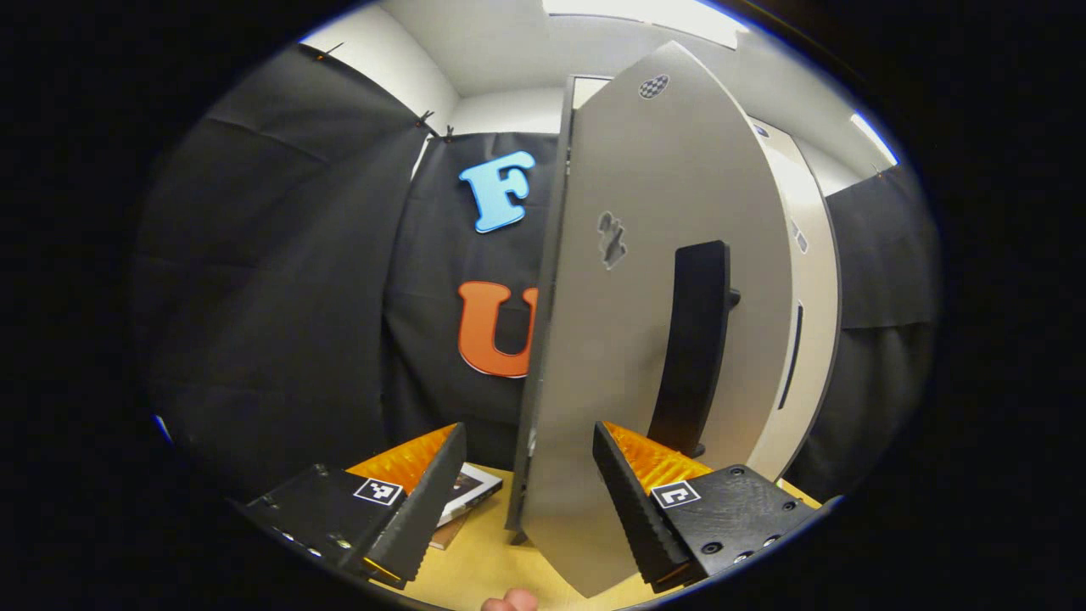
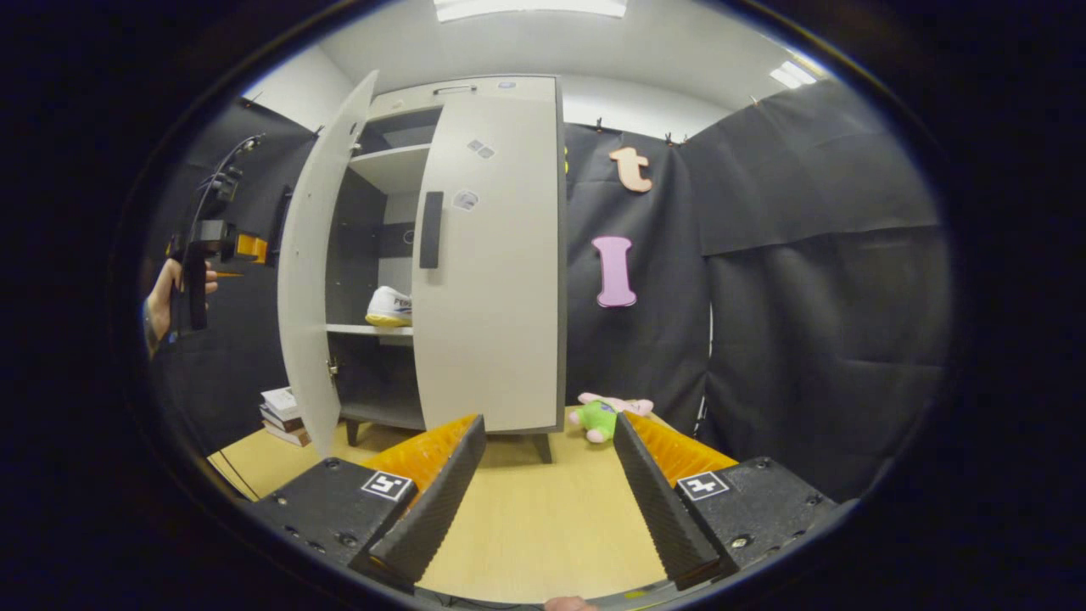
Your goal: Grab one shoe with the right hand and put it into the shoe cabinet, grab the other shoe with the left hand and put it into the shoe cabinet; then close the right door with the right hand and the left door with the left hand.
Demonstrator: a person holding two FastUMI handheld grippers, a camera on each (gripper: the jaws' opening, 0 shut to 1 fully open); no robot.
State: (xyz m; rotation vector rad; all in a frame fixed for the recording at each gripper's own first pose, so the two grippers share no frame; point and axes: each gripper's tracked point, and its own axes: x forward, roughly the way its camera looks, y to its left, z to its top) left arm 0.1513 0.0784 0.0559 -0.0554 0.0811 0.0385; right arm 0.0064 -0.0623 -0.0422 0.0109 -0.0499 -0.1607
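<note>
Grey and tall, the left door (image 1: 662,322) stands open, its edge right ahead between my left fingers (image 1: 526,501), which are apart and hold nothing, nearer than my right fingers (image 2: 543,501), also apart, back on the counter (image 2: 543,518).

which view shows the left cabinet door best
The right gripper view: the left door stands whole, swung open, with the closed right door beside it. The left gripper view has the left door close up, edge-on, between the open fingers, its dark handle plain.
</note>
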